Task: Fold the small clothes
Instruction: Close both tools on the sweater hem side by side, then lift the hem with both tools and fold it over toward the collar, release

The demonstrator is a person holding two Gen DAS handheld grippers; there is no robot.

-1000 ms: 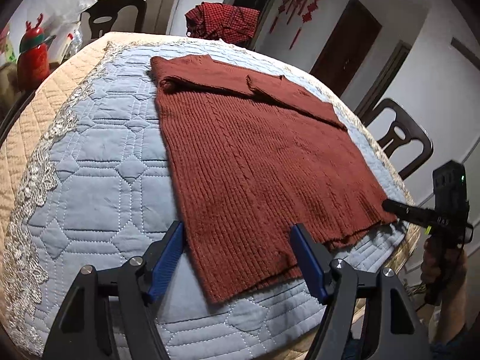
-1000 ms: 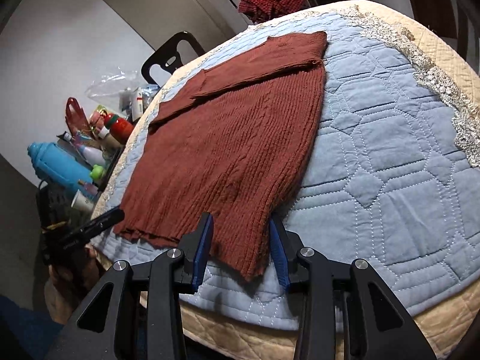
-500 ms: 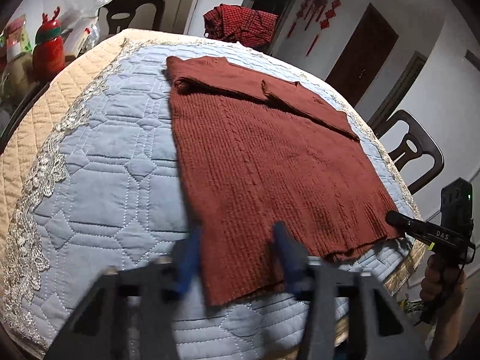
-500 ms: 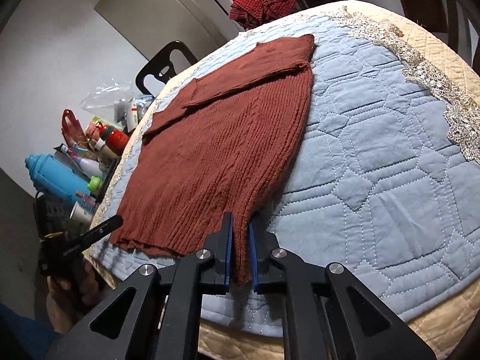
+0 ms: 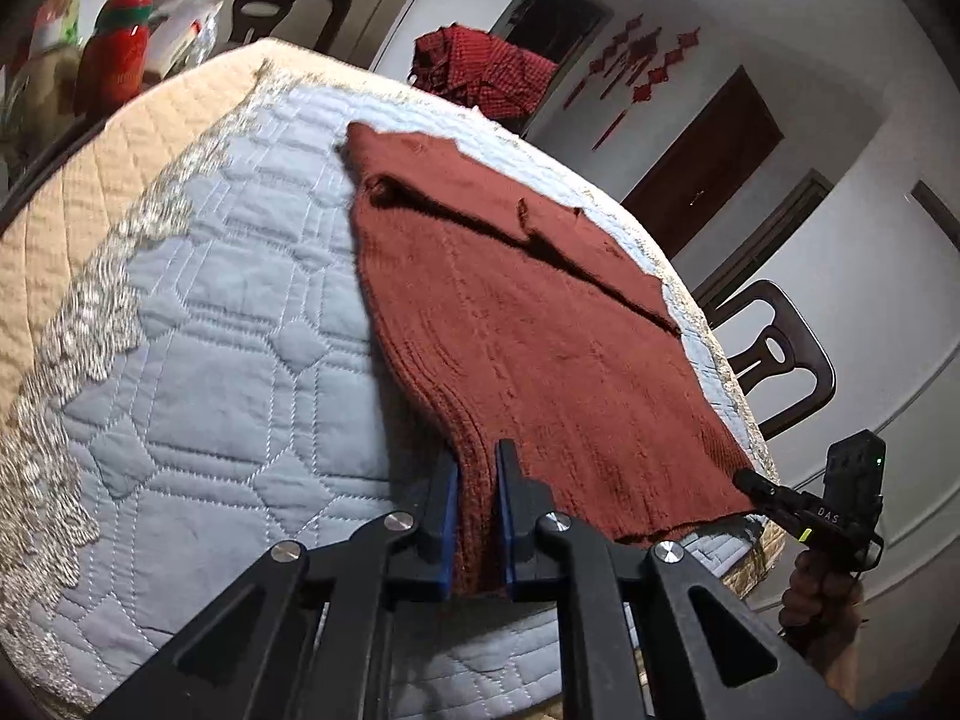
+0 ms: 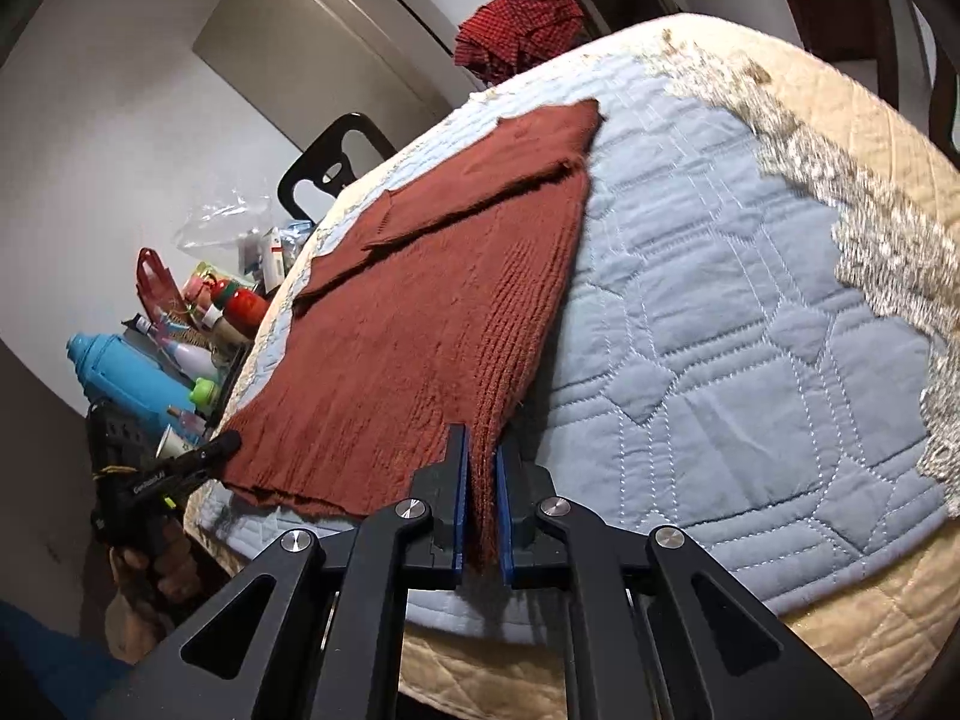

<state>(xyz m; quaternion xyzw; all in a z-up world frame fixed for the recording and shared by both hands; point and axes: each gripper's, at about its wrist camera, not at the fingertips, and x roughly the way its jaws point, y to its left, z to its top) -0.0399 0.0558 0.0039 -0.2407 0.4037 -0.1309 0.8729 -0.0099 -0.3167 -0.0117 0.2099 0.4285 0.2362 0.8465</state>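
Observation:
A rust-brown knitted sweater (image 5: 540, 330) lies flat on the blue quilted cover (image 5: 210, 360) of a round table, sleeves folded across its top. My left gripper (image 5: 477, 468) is shut on the near left corner of the sweater's hem. My right gripper (image 6: 480, 450) is shut on the near right corner of the hem in the right wrist view, where the sweater (image 6: 432, 312) stretches away from it. The right gripper also shows in the left wrist view (image 5: 750, 477), and the left gripper in the right wrist view (image 6: 225, 441). Both held corners are lifted a little off the cover.
A red checked garment (image 5: 486, 69) lies at the table's far edge. Dark chairs (image 5: 774, 354) stand around the table. A side surface holds bottles, a blue flask (image 6: 129, 375) and a red reindeer bottle (image 5: 117, 57). Beige quilt (image 6: 870, 138) borders the blue cover.
Both grippers have closed on the sweater's hem corners; the left was wide open a second ago. The hem corners have risen slightly off the cover.

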